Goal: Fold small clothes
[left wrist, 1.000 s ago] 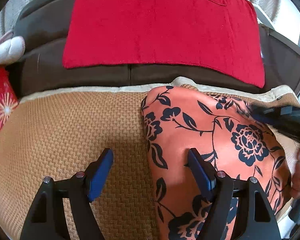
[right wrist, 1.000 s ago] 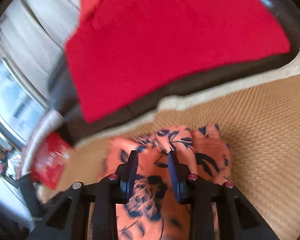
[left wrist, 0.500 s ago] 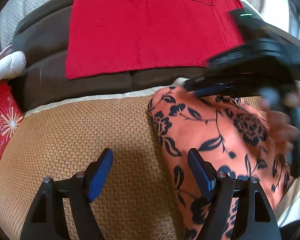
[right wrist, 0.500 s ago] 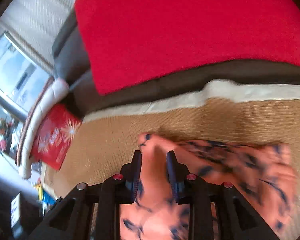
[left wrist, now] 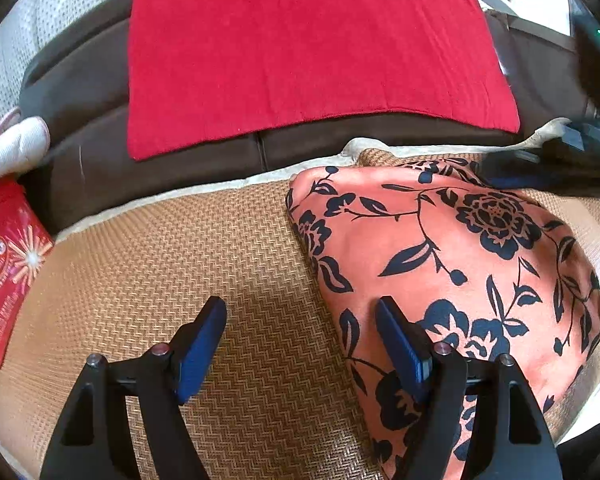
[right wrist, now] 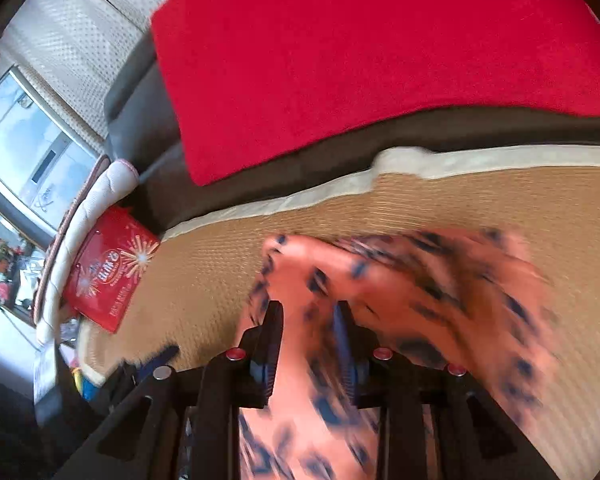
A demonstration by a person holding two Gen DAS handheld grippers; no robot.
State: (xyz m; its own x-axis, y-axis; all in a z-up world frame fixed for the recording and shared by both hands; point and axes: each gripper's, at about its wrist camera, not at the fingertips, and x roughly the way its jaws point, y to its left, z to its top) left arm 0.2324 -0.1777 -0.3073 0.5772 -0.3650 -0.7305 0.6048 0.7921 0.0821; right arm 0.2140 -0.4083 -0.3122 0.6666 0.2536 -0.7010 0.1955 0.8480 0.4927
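Note:
An orange garment with a dark blue flower print (left wrist: 440, 264) lies folded on a woven tan mat (left wrist: 160, 280). My left gripper (left wrist: 300, 336) is open and empty, low over the mat, with its right finger over the garment's left edge. In the right wrist view the garment (right wrist: 400, 280) is blurred. My right gripper (right wrist: 308, 340) has its jaws close together with the cloth running between them. Its dark body shows at the right edge of the left wrist view (left wrist: 572, 156), at the garment's far right corner.
A red towel (left wrist: 308, 52) hangs over the brown sofa back (left wrist: 80, 80) behind the mat. A red packet (left wrist: 4, 272) and a white cushion (left wrist: 12, 152) lie at the left. A window (right wrist: 28, 148) shows at far left in the right wrist view.
My right gripper swung across the garment from the near side to its far right, carrying cloth with it. The garment now lies flatter. My left gripper has stayed open and nearly still.

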